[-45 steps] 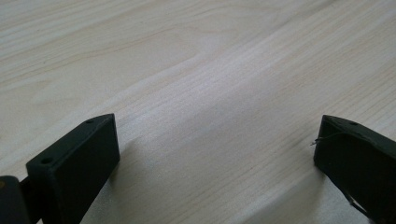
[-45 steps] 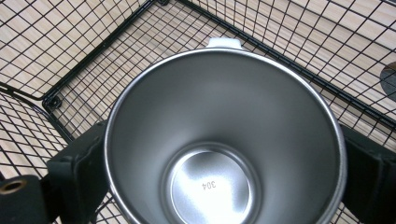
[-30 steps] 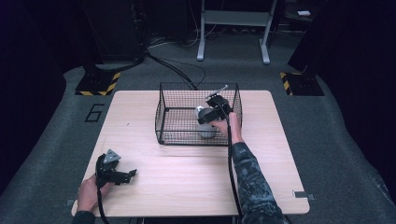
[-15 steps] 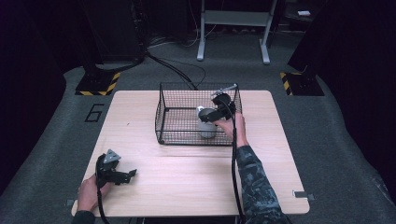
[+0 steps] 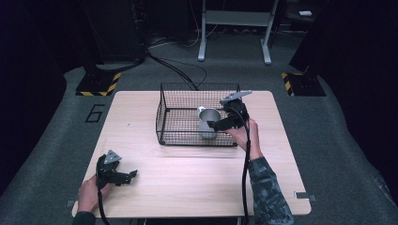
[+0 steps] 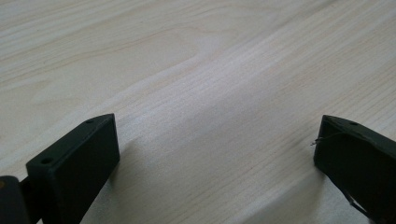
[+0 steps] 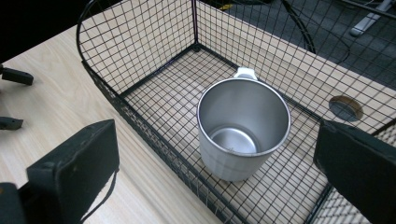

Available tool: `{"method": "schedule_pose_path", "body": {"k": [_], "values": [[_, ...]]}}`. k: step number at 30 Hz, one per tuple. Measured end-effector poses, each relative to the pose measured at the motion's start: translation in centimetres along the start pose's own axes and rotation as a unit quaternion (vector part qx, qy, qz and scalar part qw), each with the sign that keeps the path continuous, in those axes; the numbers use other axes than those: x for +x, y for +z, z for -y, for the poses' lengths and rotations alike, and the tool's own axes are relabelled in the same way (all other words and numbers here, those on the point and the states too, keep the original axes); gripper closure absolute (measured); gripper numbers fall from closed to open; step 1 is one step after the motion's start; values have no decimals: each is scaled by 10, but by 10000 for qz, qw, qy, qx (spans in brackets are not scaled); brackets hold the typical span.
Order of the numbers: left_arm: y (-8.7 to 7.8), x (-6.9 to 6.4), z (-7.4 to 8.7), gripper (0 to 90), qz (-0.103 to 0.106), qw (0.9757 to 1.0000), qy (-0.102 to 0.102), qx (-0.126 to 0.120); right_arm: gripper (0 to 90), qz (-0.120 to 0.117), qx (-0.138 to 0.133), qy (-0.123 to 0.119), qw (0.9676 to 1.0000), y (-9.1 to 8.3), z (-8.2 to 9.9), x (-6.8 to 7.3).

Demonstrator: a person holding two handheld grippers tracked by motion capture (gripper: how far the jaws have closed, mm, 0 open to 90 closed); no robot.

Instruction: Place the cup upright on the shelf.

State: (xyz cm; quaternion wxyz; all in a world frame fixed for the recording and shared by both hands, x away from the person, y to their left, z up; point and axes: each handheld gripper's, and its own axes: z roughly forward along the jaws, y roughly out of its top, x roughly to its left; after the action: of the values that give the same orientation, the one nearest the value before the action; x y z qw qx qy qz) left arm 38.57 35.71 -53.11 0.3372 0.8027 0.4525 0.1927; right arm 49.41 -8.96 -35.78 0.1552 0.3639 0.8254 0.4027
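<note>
A shiny metal mug (image 5: pixel 208 123) (image 7: pixel 243 128) stands upright and empty in a black wire basket (image 5: pixel 180 89) (image 7: pixel 140 60) at the middle of the wooden table (image 5: pixel 187 187). Its handle points away from my right gripper. That right gripper (image 5: pixel 217 125) (image 7: pixel 215 136) hovers over the basket's right front part, just right of the mug, open, with the mug in front of its jaws and untouched. My left gripper (image 5: pixel 132 175) (image 6: pixel 217 135) rests open on the table's front left, with bare wood between its jaws.
A round hole (image 7: pixel 345 108) in the tabletop lies beyond the basket's far wall. Cables (image 5: pixel 178 70) run over the dark floor behind the table, near a metal stand (image 5: pixel 234 28) and yellow-black striped feet (image 5: pixel 98 84).
My right gripper has drawn back to the right and slightly nearer the person, away from the mug. The left gripper has not moved.
</note>
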Motion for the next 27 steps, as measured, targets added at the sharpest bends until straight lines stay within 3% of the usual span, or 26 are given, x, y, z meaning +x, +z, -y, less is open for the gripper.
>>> {"method": "schedule_pose_path", "body": {"k": [10, 22, 26, 27], "values": [[0, 0, 0, 3, 1, 10000, -7, 1, 0, 237, -75, 24, 9997, -22, 33, 4], [0, 0, 0, 3, 4, 10000, 16, 17, 0, 523, 36, 308, 9982, -35, 98, -3], [0, 0, 0, 3, 6, 10000, 27, 26, 0, 731, 147, 469, 9961, -39, 131, -8], [0, 0, 0, 3, 6, 10000, 27, 26, 0, 731, 147, 469, 9961, -39, 131, -8]]}}
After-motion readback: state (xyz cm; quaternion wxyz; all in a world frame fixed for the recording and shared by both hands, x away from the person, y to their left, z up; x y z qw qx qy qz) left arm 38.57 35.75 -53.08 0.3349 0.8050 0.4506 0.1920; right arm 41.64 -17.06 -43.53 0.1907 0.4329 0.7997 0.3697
